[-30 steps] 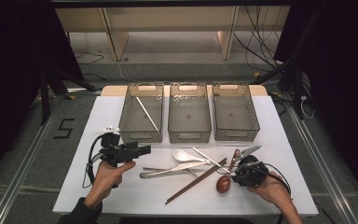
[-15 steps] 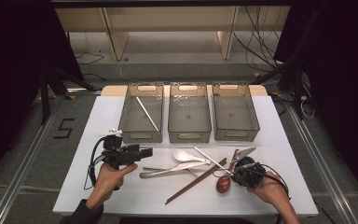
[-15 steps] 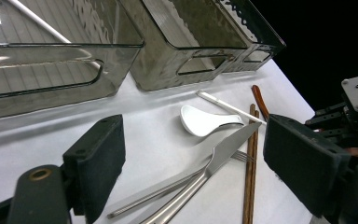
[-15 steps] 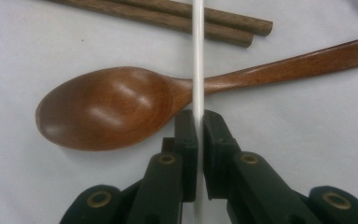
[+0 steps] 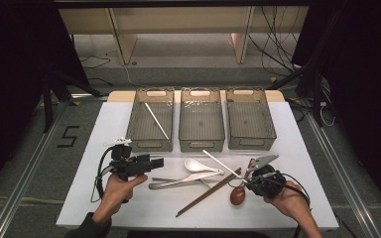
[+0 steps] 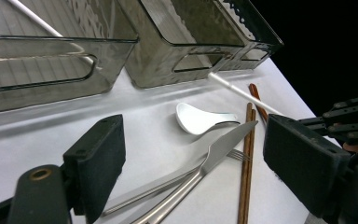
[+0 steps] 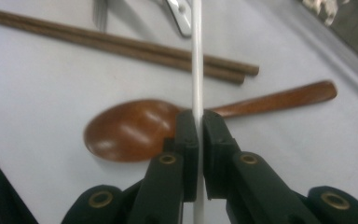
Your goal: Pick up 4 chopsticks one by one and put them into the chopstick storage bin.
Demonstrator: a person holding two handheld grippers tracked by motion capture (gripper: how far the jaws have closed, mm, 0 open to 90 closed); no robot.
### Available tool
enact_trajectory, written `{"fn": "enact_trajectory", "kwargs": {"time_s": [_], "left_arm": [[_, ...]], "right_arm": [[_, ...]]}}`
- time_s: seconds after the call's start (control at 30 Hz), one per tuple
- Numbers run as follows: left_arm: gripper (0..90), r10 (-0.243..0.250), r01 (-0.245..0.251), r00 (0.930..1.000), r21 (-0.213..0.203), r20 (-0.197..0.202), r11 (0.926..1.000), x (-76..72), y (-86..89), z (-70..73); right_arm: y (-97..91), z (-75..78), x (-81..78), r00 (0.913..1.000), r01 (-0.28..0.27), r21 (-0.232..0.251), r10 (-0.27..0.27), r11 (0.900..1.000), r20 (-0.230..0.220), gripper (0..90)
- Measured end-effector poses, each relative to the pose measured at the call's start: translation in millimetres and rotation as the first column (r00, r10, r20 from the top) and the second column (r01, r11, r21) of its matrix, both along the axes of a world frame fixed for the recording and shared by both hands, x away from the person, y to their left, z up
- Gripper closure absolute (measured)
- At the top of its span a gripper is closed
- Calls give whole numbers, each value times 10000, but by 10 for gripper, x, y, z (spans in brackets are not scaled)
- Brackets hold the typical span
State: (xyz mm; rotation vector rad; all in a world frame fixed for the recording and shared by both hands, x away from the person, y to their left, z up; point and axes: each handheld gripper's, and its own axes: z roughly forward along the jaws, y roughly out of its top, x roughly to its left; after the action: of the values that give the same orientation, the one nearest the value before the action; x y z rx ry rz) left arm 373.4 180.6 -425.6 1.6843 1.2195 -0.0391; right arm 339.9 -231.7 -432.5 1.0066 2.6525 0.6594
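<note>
Pinching a white chopstick, the right gripper has its jaws pressed onto the stick from both sides; they have just been closing, with the stick between them. In the right gripper view the stick runs straight along the jaws' line, away from the camera, crossing above a brown spoon that lies crosswise on the table with its bowl to the left and its handle to the right. In the high view the same white chopstick has its long axis on a diagonal: the far end points up-left toward the middle bin, the near end sits at the right gripper by the table's front right.

Just beyond it lie brown chopsticks, also diagonal, then a white spoon, a knife and a fork.

The left gripper hovers front left, jaws spread wide and holding nothing. A second white stick rests in the left bin. The right bin stands beside the others.
</note>
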Motion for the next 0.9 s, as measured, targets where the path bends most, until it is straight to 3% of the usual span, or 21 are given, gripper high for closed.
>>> {"fn": "enact_trajectory", "kwargs": {"time_s": [0.2, 0.37, 0.5, 0.9], "left_arm": [[206, -50, 49, 10000, -206, -56, 9998, -34, -79, 13], [207, -183, 177, 9997, -452, -136, 9988, -63, -173, 21], [210, -191, 178, 9996, -565, -227, 9982, -73, -254, 14], [217, -301, 207, 9972, -1348, -684, 9907, -62, -496, -30]], "right_arm": [[124, 204, -76, 9963, -177, 646, 121, 9978, 849, 867], [246, 278, -92, 9906, -304, 984, 169, 9947, 1356, 867], [429, 264, -82, 9871, -529, 1060, 360, 9930, 1560, 867], [676, 223, -56, 9846, -816, 1374, 584, 9872, 1647, 866]]}}
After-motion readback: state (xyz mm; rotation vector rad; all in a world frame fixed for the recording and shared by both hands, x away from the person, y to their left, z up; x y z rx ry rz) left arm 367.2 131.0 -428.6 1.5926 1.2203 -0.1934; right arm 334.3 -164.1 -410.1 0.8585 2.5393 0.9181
